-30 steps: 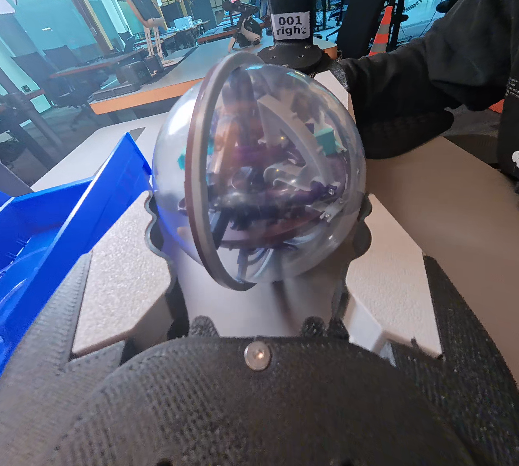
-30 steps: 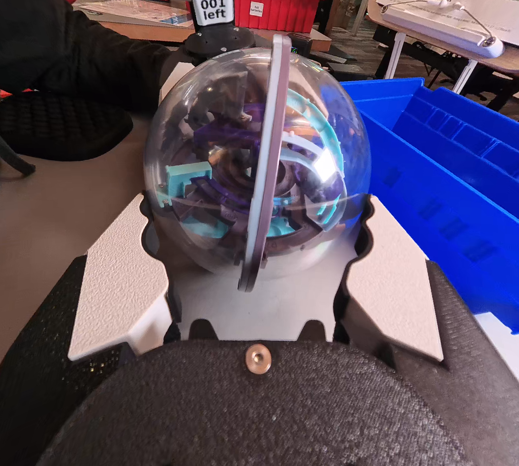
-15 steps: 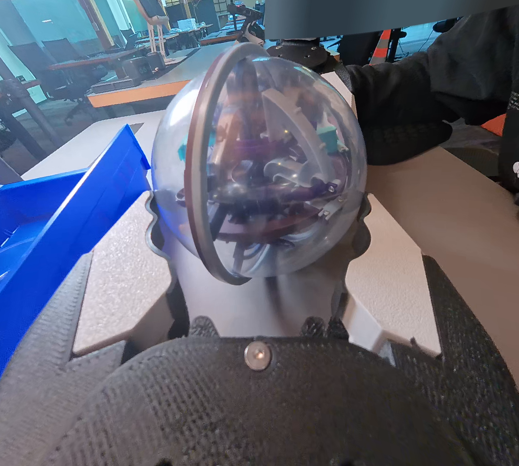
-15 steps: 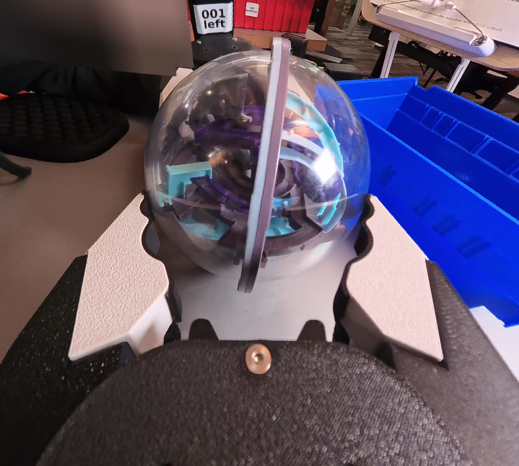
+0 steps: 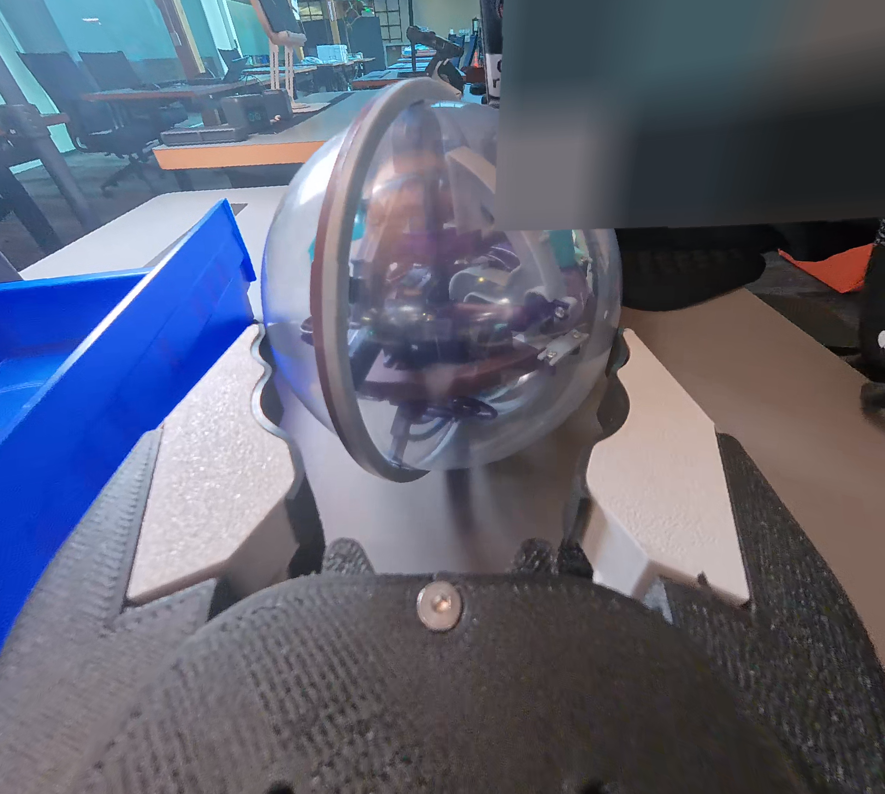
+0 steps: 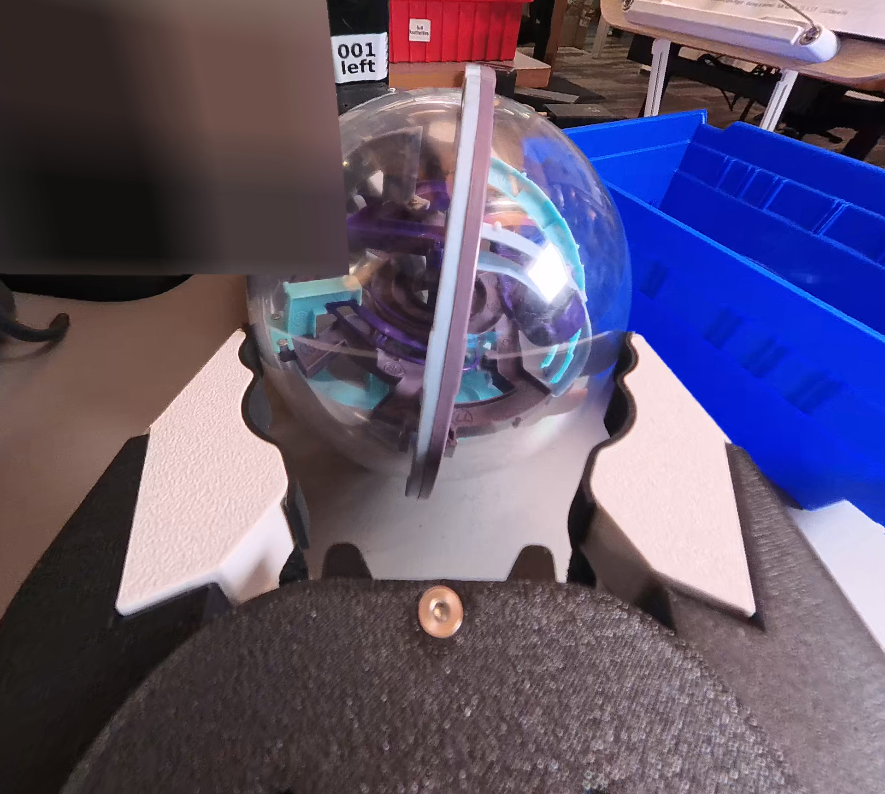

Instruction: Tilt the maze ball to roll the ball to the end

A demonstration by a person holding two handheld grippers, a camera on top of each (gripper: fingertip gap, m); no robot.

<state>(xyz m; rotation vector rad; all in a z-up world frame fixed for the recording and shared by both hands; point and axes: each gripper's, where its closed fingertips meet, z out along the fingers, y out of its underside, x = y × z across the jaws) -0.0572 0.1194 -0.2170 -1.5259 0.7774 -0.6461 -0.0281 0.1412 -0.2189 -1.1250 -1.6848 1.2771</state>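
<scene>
Left wrist view shows the clear plastic maze ball [image 5: 440, 292], with purple and teal tracks inside and a grey ring around its middle, held between the white fingers of the left hand-held gripper [image 5: 440, 388], which presses it on both sides. In the right wrist view the right hand-held gripper [image 6: 438, 388] clamps the same sphere [image 6: 438, 282] from the opposite side, just above the grey bench [image 6: 96, 364] and beside the blue plastic bin [image 6: 742, 292]. The shell looks stiff, light and smooth, so I judge it may slip; holding it at its widest part seems safest. The small steel ball inside I cannot find.
</scene>
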